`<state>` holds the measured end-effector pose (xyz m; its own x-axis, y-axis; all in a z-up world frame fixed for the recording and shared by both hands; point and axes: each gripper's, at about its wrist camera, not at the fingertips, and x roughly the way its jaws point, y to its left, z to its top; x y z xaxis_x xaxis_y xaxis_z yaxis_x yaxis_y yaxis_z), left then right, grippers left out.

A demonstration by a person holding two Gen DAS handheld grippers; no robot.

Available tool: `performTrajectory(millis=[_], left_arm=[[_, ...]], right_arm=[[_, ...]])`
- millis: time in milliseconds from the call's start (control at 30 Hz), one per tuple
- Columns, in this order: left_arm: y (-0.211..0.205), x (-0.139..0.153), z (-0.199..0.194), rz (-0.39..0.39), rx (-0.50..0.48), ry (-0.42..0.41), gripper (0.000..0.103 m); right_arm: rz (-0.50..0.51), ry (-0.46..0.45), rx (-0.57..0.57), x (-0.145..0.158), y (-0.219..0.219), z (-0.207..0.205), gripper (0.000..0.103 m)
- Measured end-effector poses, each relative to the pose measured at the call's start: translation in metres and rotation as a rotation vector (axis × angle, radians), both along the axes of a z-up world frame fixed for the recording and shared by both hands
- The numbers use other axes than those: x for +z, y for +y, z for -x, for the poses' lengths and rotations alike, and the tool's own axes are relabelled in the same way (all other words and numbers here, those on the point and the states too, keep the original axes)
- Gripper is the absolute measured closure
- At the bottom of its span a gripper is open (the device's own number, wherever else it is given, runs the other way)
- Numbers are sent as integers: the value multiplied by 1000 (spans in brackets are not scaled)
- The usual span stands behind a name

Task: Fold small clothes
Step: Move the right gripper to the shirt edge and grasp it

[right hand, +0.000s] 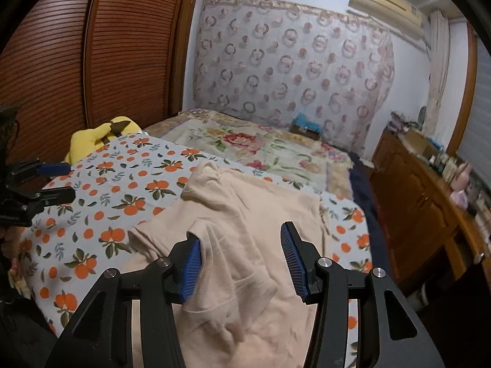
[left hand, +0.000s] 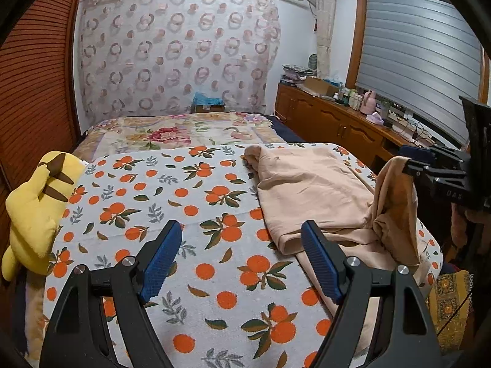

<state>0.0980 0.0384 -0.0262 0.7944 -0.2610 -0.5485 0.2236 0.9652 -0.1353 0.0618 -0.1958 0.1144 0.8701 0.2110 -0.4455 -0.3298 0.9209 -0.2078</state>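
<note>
Hand-held grippers, left (left hand: pixel 241 260) and right (right hand: pixel 241 260), over a peach garment (left hand: pixel 310 190) on the bed (left hand: pixel 196 279).
Left jaws are released over the orange-print sheet, grasping nothing. Right jaws are parted; a garment fold drapes on the left pad, unpinched. Only the left view shows the right tool side-on, marked "UA5", cloth hanging from it. A yellow plush (left hand: pixel 33 211) lies at the bed's left edge.

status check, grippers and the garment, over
Left gripper open, empty. Right gripper open, peach garment draped on one of its fingers. Nothing blocking.
</note>
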Motion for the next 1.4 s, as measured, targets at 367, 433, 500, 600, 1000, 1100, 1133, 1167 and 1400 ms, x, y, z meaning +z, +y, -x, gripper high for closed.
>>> performTrajectory(millis=[367,433,500,600,1000,1100,1133,1167,1400], left_arm=[[0,-2,0,2,-8,-2,22],[-2,-2,0,-1,-9,-2,22],[-1,-2,0,1,-9,-1,22],[-4,-2,0,-3,-10,0,22],[-10,-1,-3,-9,-27,5,22],[-8,-1,-3,-8,-26,5,22],[-7,-1,-3,-7,-25,6,22],[-7,-1,-3,-9,-25,7,22],[-3,-3,-6,-20,-23,17,22]], right_arm=[[-13,95,-310,-31,-104,11,52],[-6,113,-314,-36,-109,13,51],[2,130,-290,-36,-106,14,51],[27,155,-244,-33,-103,20,45],[-28,177,6,-13,-86,49,45],[-32,153,56,-6,-70,42,45],[-34,149,80,-5,-62,37,45],[-34,148,103,-5,-55,32,45],[-10,229,229,-36,5,-35,45]])
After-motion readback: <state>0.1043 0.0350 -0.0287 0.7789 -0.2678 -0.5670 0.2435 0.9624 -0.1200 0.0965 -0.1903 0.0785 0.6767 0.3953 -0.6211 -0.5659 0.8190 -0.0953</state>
